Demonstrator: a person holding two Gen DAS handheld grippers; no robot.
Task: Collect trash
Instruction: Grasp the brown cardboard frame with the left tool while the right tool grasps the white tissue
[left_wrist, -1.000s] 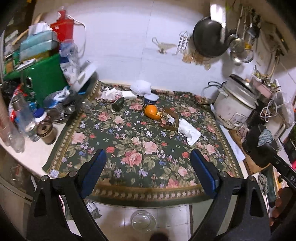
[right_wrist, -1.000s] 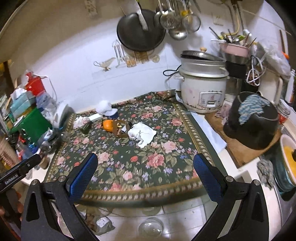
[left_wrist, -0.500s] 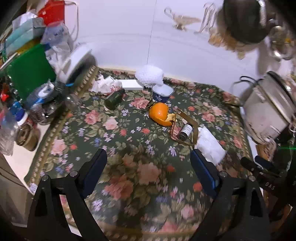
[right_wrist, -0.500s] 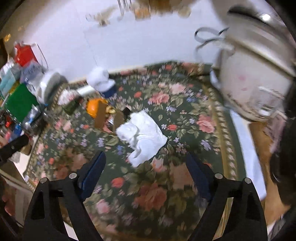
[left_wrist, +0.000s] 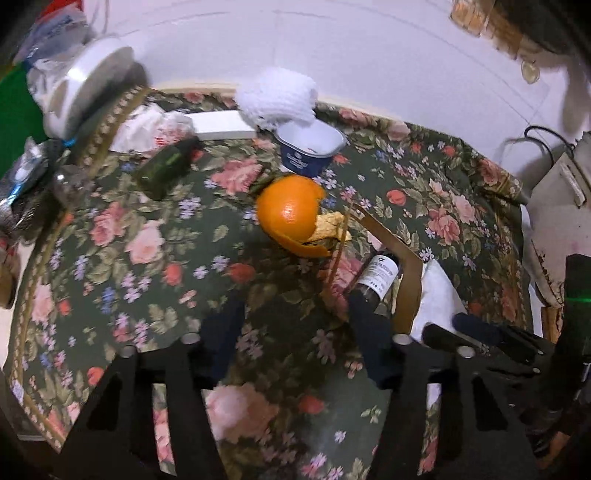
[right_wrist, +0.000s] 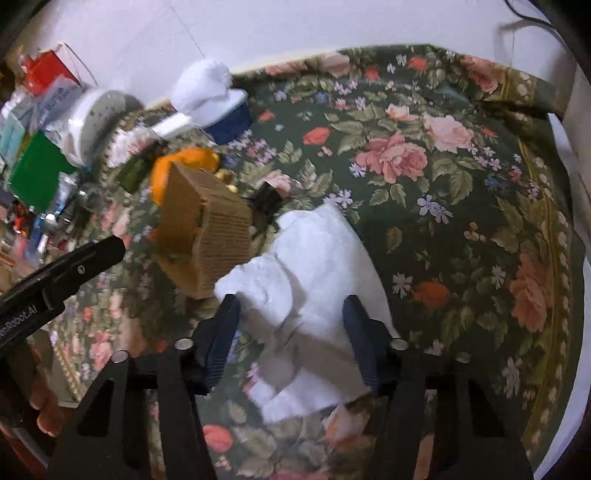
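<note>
Both grippers are low over the desk, which is spread with a flowered cloth (right_wrist: 443, 155). The right gripper (right_wrist: 291, 332) sits right above the crumpled white tissue (right_wrist: 314, 280), its jaws about half open and just been closing, with the tissue lying between the two blue pads; whether the pads press on the paper yet, I cannot tell. The left gripper (left_wrist: 295, 339) hangs over bare cloth, its jaws also about half open and just been closing, with only the cloth between them. Its right pad is just beside the small dark bottle (left_wrist: 376, 277), which lies inside a brown cardboard sleeve (left_wrist: 406, 280).

Just beyond the bottle sits the orange peel (left_wrist: 291, 218), a hollow shell with a ragged edge. Behind it stands a blue yoghurt cup (left_wrist: 306, 147), a wad of white paper (left_wrist: 277, 96) resting on its rim. Further left, a green bottle (left_wrist: 166, 170) lies on its side near another crumpled tissue (left_wrist: 147, 129).

In the right wrist view the cardboard sleeve touches the white tissue's left edge.
</note>
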